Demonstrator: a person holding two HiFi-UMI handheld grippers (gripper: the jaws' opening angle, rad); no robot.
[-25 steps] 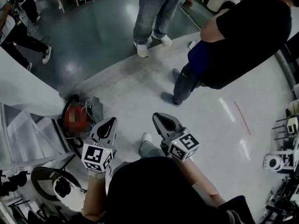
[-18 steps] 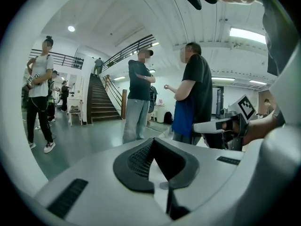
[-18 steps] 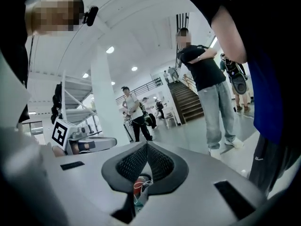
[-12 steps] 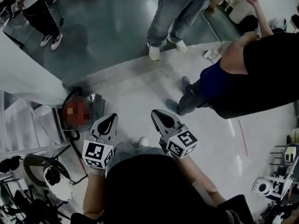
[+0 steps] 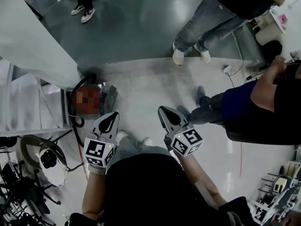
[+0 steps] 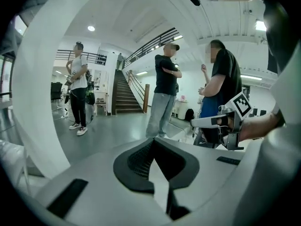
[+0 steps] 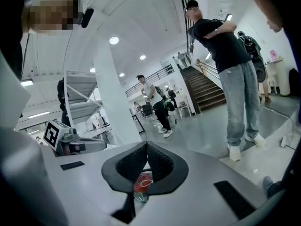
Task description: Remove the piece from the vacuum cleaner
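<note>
Vacuum cleaner (image 5: pixel 86 101), a red canister with a black hose (image 5: pixel 81 81) looped round it, sat on the pale floor (image 5: pixel 141 86) against the foot of a white partition (image 5: pixel 42 36). It lay ahead and to the left of the person, well apart from both tools. The left hand-held gripper (image 5: pixel 113 115) had its jaws pressed together on nothing. The right hand-held gripper (image 5: pixel 164 109) was likewise closed and empty, and its own view caught the red body (image 7: pixel 142 183) low down beyond the jaw tips. A grey part (image 5: pixel 109 94) stood against the canister's right side. Whether that was the piece to come off could not be told. Any such piece was probably stiff, light plastic held by a clip, best pinched across a firm edge. The canister looked likely to slide on the glossy floor, so one tool should steady the body.
</note>
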